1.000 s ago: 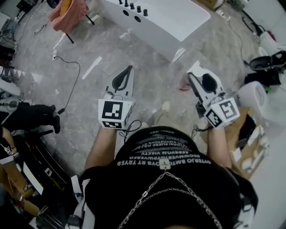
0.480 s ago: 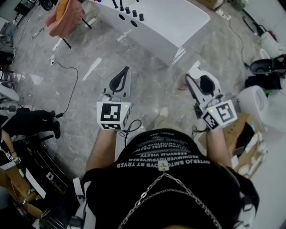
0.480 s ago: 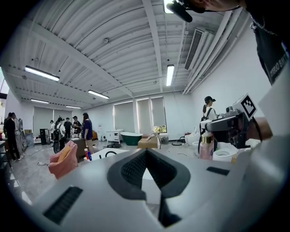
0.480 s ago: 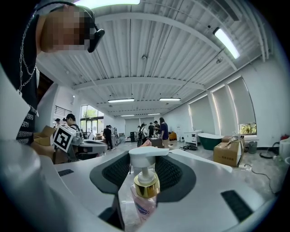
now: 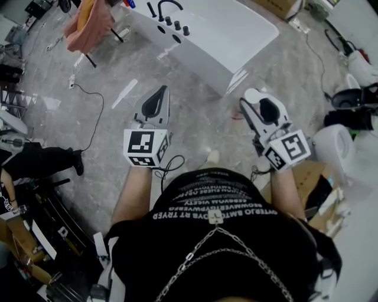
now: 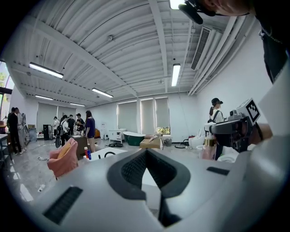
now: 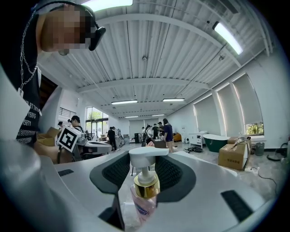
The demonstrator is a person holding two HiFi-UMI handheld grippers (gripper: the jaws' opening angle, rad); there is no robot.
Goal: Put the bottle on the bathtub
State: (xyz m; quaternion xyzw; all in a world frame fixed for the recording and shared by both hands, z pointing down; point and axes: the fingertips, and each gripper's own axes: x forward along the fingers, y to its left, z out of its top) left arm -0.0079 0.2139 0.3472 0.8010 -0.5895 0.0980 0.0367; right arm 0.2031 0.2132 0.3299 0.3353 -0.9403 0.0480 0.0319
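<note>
A pink pump bottle [image 7: 143, 201] with a white pump head and gold collar stands upright between the jaws of my right gripper [image 7: 144, 171], which is shut on it. From the head view the right gripper [image 5: 253, 103] hovers over the marble floor, short of the white bathtub [image 5: 236, 29]. The bottle's pump head [image 5: 253, 95] shows at its tip. My left gripper [image 5: 160, 93] is level with it at the left, jaws shut and empty. In the left gripper view the left gripper [image 6: 146, 154] points at the bathtub [image 6: 105, 155], with the bottle [image 6: 209, 148] at the right.
Black faucet and knobs [image 5: 170, 15] line the tub's near rim. A pink cloth on a stand [image 5: 88, 23] is at its left, a cable [image 5: 94, 112] trails on the floor, and a cardboard box [image 5: 322, 180] and white bin [image 5: 333, 138] sit at the right. People stand far back [image 6: 86, 129].
Both grippers have moved forward toward the bathtub, which now shows more of its faucet end. The bottle stays in the right gripper.
</note>
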